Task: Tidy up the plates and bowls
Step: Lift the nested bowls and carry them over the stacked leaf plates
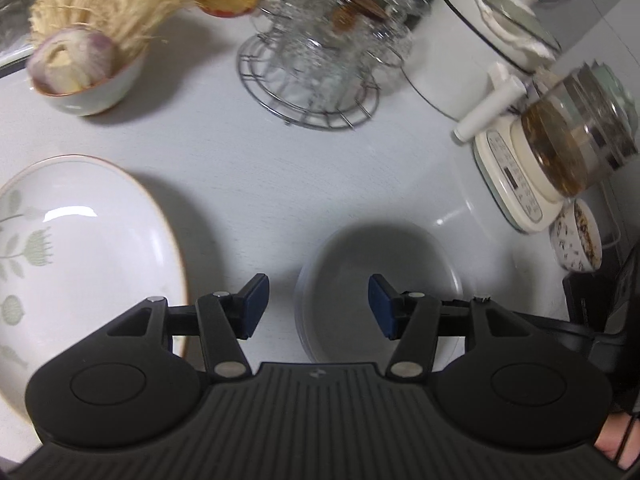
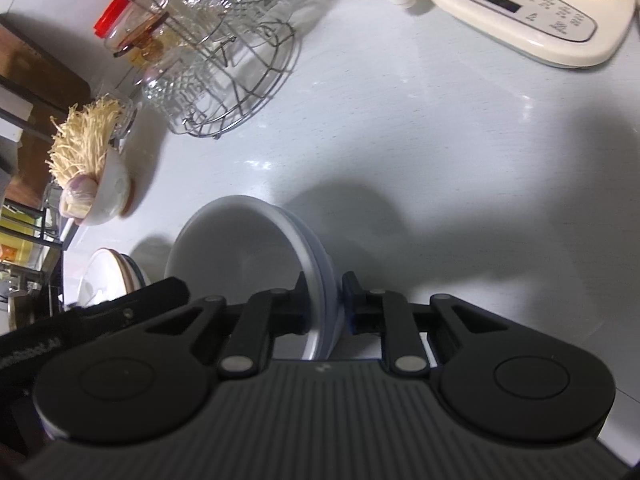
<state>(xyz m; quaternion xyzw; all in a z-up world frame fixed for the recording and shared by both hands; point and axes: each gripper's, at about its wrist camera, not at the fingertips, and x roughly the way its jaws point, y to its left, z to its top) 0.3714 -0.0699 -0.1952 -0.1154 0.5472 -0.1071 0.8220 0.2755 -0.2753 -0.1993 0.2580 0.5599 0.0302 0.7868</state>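
A plain white bowl (image 1: 380, 256) sits on the white counter, just ahead of my left gripper (image 1: 319, 306). That gripper is open; the bowl's left rim lies in the gap between its blue pads (image 1: 256, 304), and neither pad touches it. In the right wrist view, my right gripper (image 2: 325, 296) is shut on the right rim of the same white bowl (image 2: 240, 248), one finger inside and one outside. A large floral plate (image 1: 92, 248) with a brown rim lies to the left. It appears again, small, as the floral plate (image 2: 106, 276) at the left edge.
A small bowl with onion and enoki mushrooms (image 1: 88, 80) stands at the back left. Behind are a wire rack of glasses (image 1: 316, 64), a white pot (image 1: 460, 48), a glass kettle on a cream base (image 1: 560, 148) and a small patterned cup (image 1: 576, 240).
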